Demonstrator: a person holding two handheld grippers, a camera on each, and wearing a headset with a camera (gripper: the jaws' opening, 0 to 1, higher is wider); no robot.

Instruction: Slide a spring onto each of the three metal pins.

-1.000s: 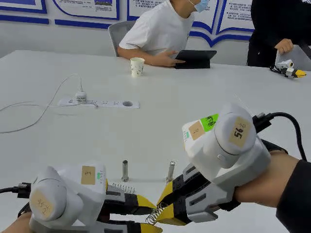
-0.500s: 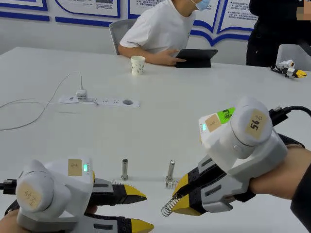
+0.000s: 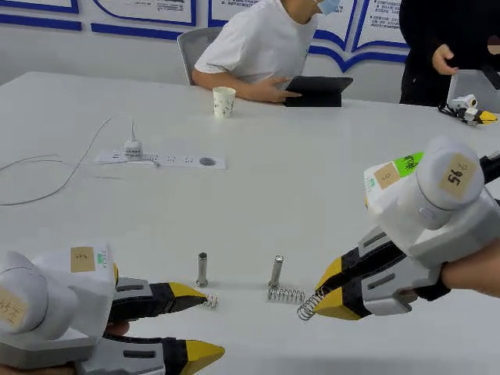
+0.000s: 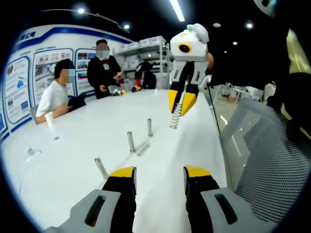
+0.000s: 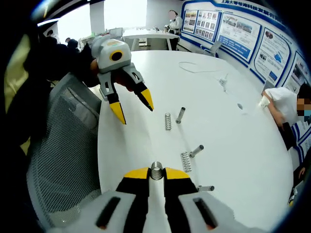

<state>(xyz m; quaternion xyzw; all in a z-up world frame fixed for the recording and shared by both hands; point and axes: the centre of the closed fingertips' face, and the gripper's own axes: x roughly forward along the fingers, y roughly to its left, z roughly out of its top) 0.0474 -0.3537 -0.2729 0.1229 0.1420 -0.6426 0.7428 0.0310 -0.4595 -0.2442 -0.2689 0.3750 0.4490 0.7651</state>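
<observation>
Two upright metal pins (image 3: 202, 269) (image 3: 276, 271) stand on the white table (image 3: 312, 187). One spring (image 3: 287, 294) lies flat by the right pin, and a small spring (image 3: 211, 300) lies near the left pin. My right gripper (image 3: 322, 297) is shut on a third spring (image 3: 308, 306), held just above the table right of the pins; it sits between the pads (image 5: 156, 171). My left gripper (image 3: 199, 323) is open and holds nothing, its upper tip beside the small spring. In the left gripper view, three pins (image 4: 130, 141) stand ahead of the open jaws, with the right gripper (image 4: 182, 99) beyond.
A power strip (image 3: 160, 163) with a cable lies mid-table at left. A paper cup (image 3: 223, 102) and a tablet (image 3: 316, 90) sit far back near a seated person. A mesh chair (image 4: 262, 155) stands beside the table edge.
The two grippers have drawn apart: the right has gone rightward with the spring still in it, the left has pulled back to the left with its jaws open.
</observation>
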